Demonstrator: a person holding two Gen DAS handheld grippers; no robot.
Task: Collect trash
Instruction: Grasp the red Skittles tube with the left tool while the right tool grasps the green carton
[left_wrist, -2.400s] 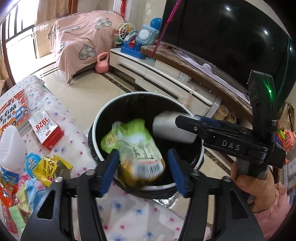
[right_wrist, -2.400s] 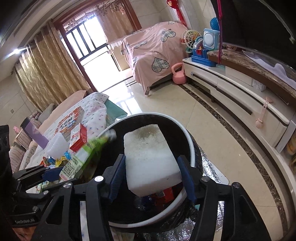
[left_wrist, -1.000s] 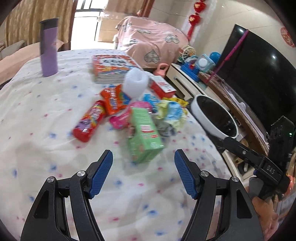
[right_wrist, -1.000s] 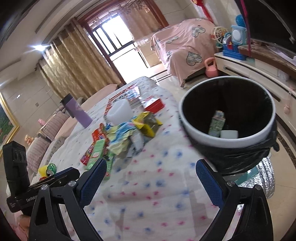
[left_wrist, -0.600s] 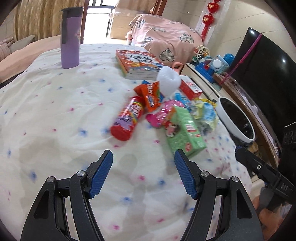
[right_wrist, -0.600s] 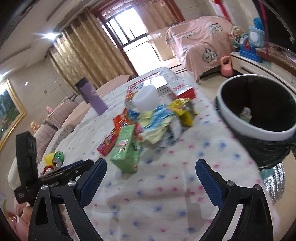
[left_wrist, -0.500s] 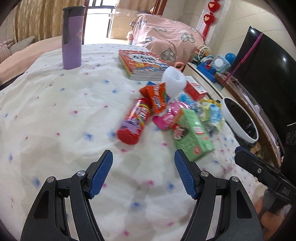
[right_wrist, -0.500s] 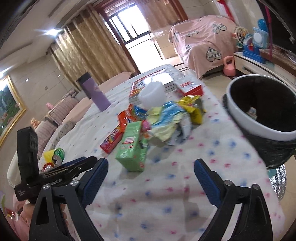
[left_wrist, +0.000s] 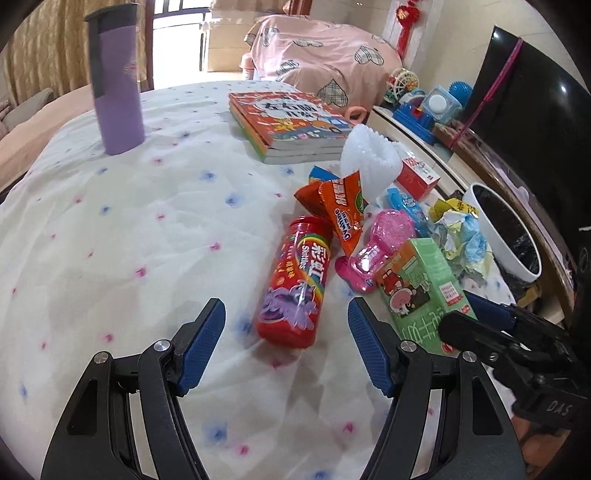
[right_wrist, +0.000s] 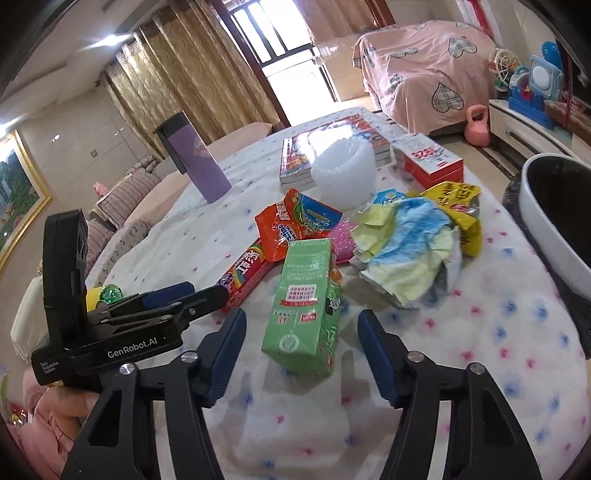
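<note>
Green carton (right_wrist: 308, 301) lies on the dotted tablecloth (left_wrist: 122, 236), lined up just ahead of the right gripper (right_wrist: 299, 354); its jaws have just been closing in but stand apart with nothing pinched, carton not yet between the pads. Left gripper (left_wrist: 286, 345) is spread too, empty, aimed at the red candy tube (left_wrist: 295, 280) lying just in front of it. Rest of the trash sits in one heap near the table edge: orange snack bag (left_wrist: 341, 210), pink plastic piece (left_wrist: 376, 251), crumpled blue-yellow paper (right_wrist: 410, 243), yellow wrapper (right_wrist: 461, 206), white foam cup (right_wrist: 343, 173), small red box (right_wrist: 428, 162). Bin (left_wrist: 506, 236) with its black liner stands just off the table edge beside the heap; contents can't be made out. Books (left_wrist: 291, 122) and purple flask (left_wrist: 116, 81) stand apart from the heap, probably not trash. Judging by the pile, most of the job is left: nothing in hand, roughly eight pieces to pick up and drop in the bin. Next looks like a double pick, carton on the right, tube on the left.
</note>
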